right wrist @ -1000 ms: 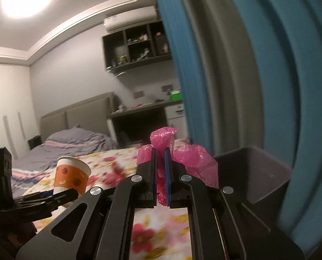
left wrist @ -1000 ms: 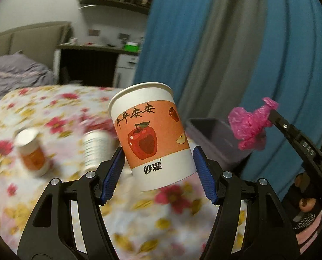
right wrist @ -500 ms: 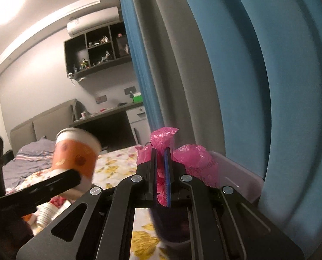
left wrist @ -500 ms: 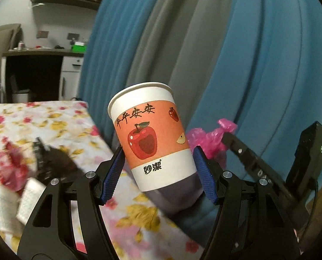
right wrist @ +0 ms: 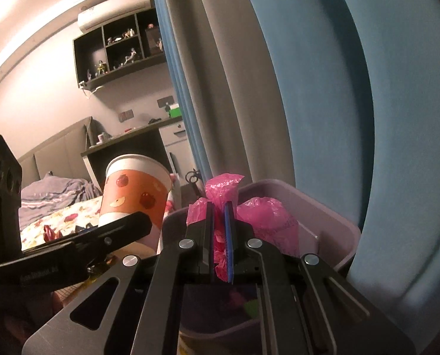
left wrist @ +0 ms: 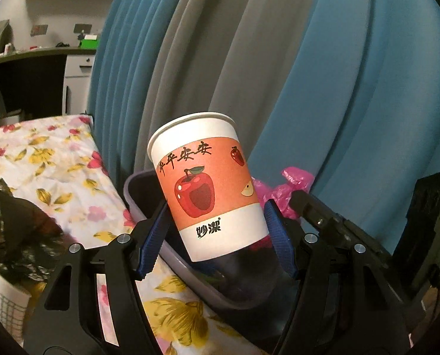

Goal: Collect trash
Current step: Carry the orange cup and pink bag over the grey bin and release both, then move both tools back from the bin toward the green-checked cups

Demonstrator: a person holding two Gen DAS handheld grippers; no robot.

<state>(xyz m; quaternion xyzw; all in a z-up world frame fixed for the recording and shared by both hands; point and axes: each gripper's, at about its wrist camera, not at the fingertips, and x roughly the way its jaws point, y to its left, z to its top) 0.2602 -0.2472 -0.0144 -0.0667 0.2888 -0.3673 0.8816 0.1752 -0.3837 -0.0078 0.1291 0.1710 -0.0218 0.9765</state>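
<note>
Two grippers, each loaded: left gripper (left wrist: 217, 230) is clamped on one paper cup (left wrist: 205, 189), upright with a slight tilt, over the near rim of one grey bin (left wrist: 140, 204); right gripper (right wrist: 219, 230) is pinched tight on one pink plastic bag (right wrist: 267, 216) above the bin's opening. Beyond: one floral bedspread (left wrist: 51, 159), then blue and grey curtains (left wrist: 353, 74). Versus a second ago, both loads have swung from over the bed to the bin; grips unchanged.
</note>
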